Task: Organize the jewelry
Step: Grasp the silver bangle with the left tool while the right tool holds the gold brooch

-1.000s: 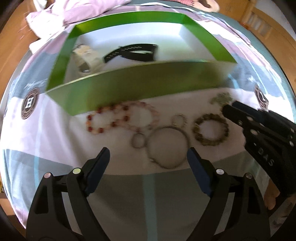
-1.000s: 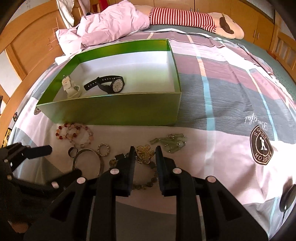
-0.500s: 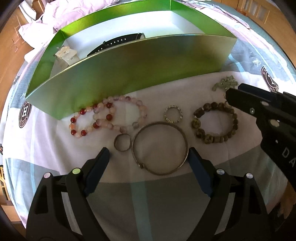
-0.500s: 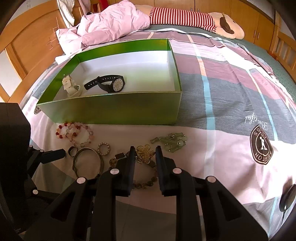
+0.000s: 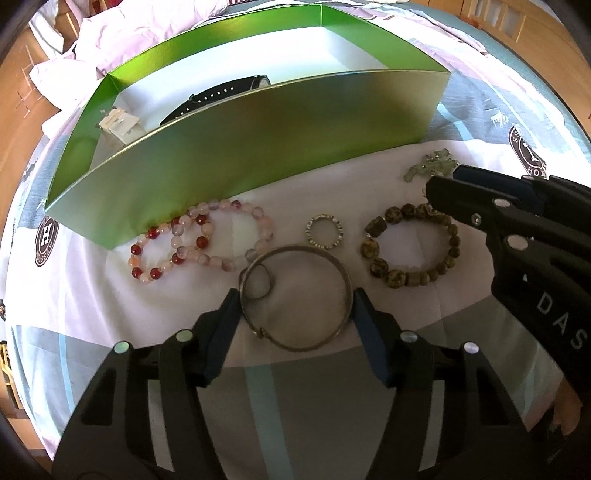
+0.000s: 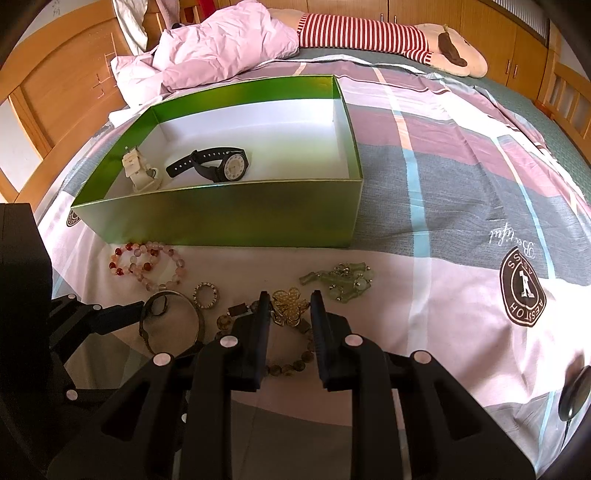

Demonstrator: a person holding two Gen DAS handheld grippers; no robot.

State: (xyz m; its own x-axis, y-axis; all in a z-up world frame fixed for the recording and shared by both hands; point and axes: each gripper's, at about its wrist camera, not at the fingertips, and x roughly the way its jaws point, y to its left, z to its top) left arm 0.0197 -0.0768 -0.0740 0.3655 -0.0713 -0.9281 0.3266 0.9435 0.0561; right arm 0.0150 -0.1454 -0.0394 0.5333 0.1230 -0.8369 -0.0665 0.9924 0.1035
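Observation:
A green box [image 5: 258, 147] [image 6: 221, 218] on the bed holds a black watch [image 6: 218, 166] and a white watch [image 6: 138, 173]. In front of it lie pink and red bead bracelets [image 5: 199, 240] [image 6: 147, 264], a small beaded ring [image 5: 324, 230], a silver bangle [image 5: 295, 299] [image 6: 171, 321] with a small ring [image 5: 260, 282] inside it, a brown bead bracelet [image 5: 410, 245], a gold flower brooch [image 6: 290, 306] and green jade pieces [image 6: 340, 280]. My left gripper [image 5: 293, 308] is shut on the bangle's sides. My right gripper [image 6: 290, 308] stands around the brooch, partly open.
A crumpled pink quilt [image 6: 221, 40] and a striped plush toy [image 6: 388, 35] lie at the far end of the bed. Wooden bed rails [image 6: 66, 92] run along the left and the right sides.
My left gripper has moved forward and closed its fingers onto the silver bangle. The small ring now lies inside the bangle. My right gripper has stayed around the brooch.

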